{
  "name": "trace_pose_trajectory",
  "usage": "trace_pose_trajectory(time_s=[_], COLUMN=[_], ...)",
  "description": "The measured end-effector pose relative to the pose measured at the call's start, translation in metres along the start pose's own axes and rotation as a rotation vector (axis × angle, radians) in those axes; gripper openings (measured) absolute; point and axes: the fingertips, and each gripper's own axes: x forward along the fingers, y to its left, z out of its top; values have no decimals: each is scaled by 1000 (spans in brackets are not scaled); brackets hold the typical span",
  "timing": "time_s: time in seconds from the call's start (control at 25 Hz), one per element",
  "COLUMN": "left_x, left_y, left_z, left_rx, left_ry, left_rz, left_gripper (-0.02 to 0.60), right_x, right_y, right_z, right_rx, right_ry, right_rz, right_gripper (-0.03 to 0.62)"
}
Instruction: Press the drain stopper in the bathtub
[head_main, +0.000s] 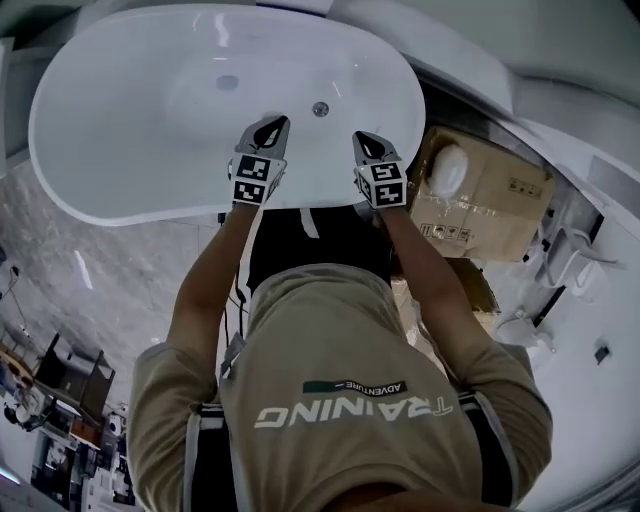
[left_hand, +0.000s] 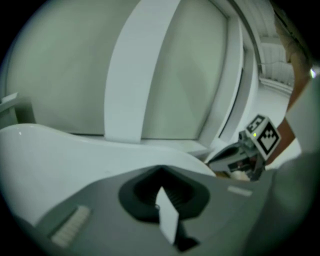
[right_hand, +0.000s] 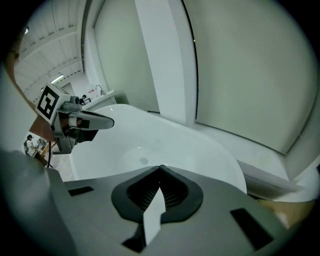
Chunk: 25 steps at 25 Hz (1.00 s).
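White glossy oval bathtub (head_main: 110, 195), round pale drain stopper (head_main: 228, 82) on its floor; grey left gripper (head_main: 272, 124) and right gripper (head_main: 361, 139) hover clenched, empty, over its near rim; one closed tip, lowered squarely, likely suits the press.

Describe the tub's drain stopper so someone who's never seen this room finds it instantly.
Start at the white oval bathtub. In the shallow dip of its floor lies the drain stopper, a pale flat disc. The other round fitting is darker, on the tub's side wall.
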Motion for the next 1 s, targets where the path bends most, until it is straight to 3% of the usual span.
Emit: trace_pose_trajectory(time_s=[0.24, 0.4, 0.52, 0.68, 1.0], left_x=[37, 68, 92, 126, 187], left_y=[2, 5, 10, 17, 33], left_z=[-34, -66, -95, -132, -195], left_rx=[-22, -87, -110, -154, -210], left_ry=[81, 121, 146, 170, 190], left_rz=[33, 43, 52, 49, 44], left_gripper=[2, 2, 2, 2, 2], right_x=[42, 81, 114, 156, 236], right_y=[-16, -42, -64, -86, -77], right_z=[-27, -47, -59, -81, -141], right_rx=[-81, -87, -54, 67, 134], right_ry=[62, 91, 91, 105, 172], right_rz=[99, 116, 98, 67, 83], right_gripper=[9, 8, 8, 8, 9])
